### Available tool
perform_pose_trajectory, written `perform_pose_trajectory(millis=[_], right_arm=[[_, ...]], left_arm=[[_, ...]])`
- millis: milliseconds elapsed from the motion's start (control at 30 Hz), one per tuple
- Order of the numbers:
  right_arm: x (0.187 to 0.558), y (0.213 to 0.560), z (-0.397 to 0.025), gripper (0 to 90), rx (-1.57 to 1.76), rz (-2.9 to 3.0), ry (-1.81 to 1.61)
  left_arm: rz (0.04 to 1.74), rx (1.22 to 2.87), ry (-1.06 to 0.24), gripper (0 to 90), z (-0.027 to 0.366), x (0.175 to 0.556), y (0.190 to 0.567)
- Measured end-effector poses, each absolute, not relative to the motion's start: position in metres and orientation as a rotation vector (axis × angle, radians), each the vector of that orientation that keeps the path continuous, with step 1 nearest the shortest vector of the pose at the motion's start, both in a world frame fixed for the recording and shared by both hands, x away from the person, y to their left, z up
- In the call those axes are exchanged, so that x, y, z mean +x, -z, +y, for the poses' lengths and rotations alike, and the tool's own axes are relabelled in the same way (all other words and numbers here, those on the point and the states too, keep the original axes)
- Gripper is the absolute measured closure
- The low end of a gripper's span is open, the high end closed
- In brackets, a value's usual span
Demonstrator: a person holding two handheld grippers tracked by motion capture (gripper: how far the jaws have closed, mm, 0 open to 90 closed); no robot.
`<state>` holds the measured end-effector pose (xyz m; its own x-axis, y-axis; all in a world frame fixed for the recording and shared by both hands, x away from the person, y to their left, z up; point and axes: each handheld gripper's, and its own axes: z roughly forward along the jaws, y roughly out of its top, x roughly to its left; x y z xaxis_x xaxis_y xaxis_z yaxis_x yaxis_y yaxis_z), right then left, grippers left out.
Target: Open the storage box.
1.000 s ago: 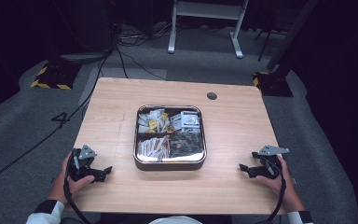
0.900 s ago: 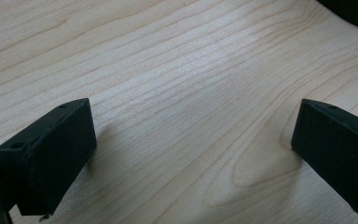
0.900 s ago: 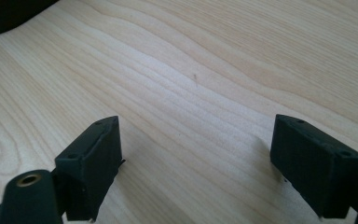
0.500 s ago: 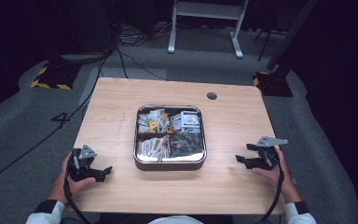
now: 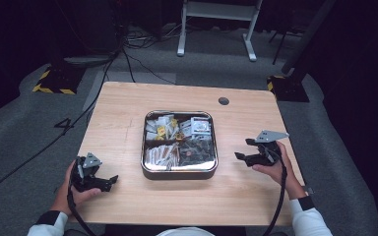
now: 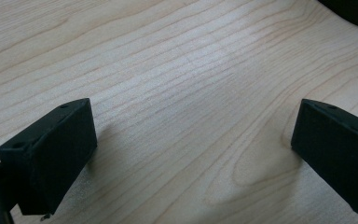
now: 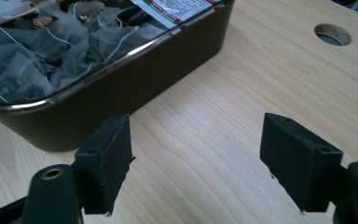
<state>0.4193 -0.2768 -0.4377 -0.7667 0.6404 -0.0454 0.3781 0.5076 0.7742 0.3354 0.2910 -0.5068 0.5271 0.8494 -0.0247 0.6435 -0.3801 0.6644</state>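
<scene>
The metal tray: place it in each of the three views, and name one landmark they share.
High view: the metal tray sits mid-table between both grippers.
Left gripper view: not in it.
Right gripper view: the tray's dark wall fills the upper left, tea bags inside.
Shared landmark: the round hole in the table.

Bare table (image 5: 123, 128) flanks the central tin (image 5: 179, 169), the sole obstacle between the grippers.

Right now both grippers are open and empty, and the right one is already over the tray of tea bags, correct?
Not quite. Both the left gripper and the right gripper are open and empty, but the right one is beside the tray, over bare table, not over it. The right gripper view shows wood between its jaws and the tray's wall ahead.
</scene>
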Motion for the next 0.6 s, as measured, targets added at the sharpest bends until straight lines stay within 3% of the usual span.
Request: perform_pose_trajectory(millis=[600], right_arm=[[0.448,0.416,-0.223,26.9,0.742,2.482,-1.149]], left_arm=[[1.206,2.145,-0.428,0.3,0.291,0.335,0.507]])
